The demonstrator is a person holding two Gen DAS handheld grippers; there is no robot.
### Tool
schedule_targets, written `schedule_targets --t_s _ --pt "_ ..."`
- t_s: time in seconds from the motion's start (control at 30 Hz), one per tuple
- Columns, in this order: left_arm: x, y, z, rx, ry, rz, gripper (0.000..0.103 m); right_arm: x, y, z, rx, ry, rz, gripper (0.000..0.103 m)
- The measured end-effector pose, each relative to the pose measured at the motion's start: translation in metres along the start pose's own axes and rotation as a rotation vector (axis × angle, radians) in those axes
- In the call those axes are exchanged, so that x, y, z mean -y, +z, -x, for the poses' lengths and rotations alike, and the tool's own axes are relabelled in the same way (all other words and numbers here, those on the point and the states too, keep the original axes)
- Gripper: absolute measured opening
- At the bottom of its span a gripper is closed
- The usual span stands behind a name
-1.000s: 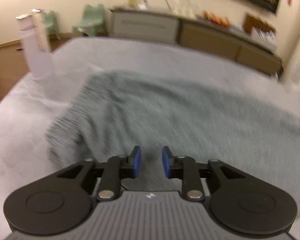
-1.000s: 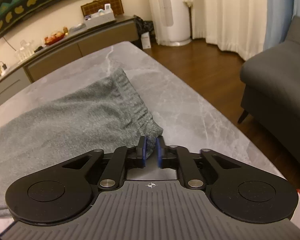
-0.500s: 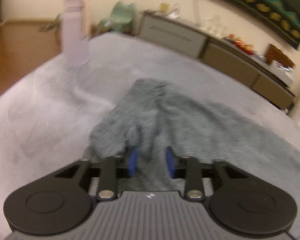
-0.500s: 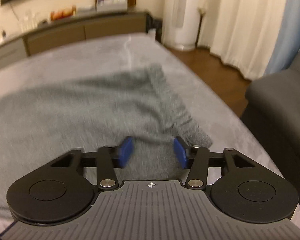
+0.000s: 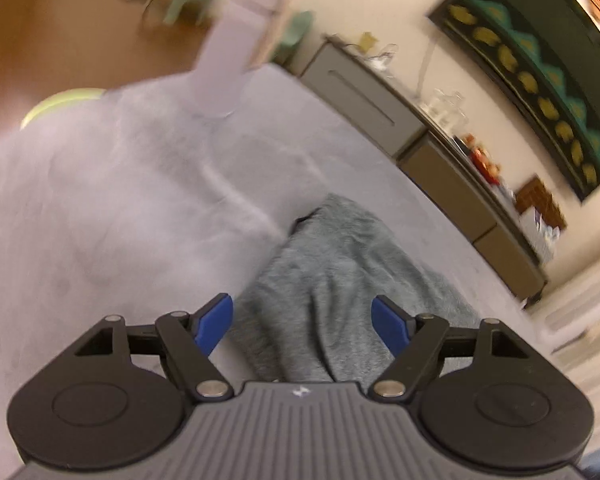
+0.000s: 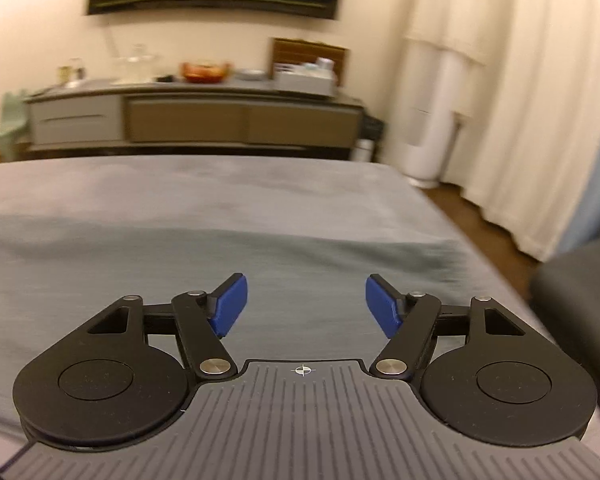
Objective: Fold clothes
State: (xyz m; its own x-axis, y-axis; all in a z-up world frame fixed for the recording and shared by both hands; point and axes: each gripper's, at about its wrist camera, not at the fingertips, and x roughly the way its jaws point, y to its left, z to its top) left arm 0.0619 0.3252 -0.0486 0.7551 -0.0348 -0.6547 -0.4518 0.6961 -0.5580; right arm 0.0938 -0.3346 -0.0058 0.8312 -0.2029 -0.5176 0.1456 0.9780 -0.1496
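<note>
Grey garment (image 5: 340,280) lying spread on the grey table (image 5: 100,200). Left gripper (image 5: 302,322) and right gripper (image 6: 305,306) over the cloth, jaws opening wide, pads clear of it. Pale, blurred bottle (image 5: 228,60) standing at the table's far edge, contents indiscernible.

My left tool (image 5: 302,322) sits at the bottom of the frame, its blue pads spreading apart over the grey garment (image 5: 340,280), not pressing it. The garment lies on the pale desk (image 5: 100,208); a blurred white bottle (image 5: 236,48) stands at upper centre.
</note>
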Motion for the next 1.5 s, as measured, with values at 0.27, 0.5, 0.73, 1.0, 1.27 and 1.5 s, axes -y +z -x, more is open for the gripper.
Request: schedule_targets --t_s 0.27,0.5,0.73,1.0,1.27,1.5 --pt "-0.035 0.008 -0.004 -0.058 -0.126 0.154 0.081 -0.277 -0.03 0.118 0.112 0.524 0.414 0.071" --pt "-0.055 0.009 -0.013 -0.107 -0.198 0.218 0.085 -0.48 -0.044 0.171 0.166 0.781 0.734 0.071" --pt "-0.05 0.01 -0.027 -0.145 -0.267 0.234 0.093 -0.544 -0.05 0.136 0.123 0.745 0.808 0.031" --pt "-0.033 0.004 -0.047 -0.175 -0.346 0.258 0.093 -0.518 -0.011 0.14 0.175 0.769 0.703 0.004" --pt "-0.036 0.0 -0.058 -0.176 -0.321 0.247 0.032 -0.46 0.016 0.123 0.019 0.941 0.554 0.051" --pt "-0.019 -0.008 -0.038 -0.093 -0.219 0.09 0.028 -0.412 0.062 0.049 -0.16 0.737 0.323 0.045"
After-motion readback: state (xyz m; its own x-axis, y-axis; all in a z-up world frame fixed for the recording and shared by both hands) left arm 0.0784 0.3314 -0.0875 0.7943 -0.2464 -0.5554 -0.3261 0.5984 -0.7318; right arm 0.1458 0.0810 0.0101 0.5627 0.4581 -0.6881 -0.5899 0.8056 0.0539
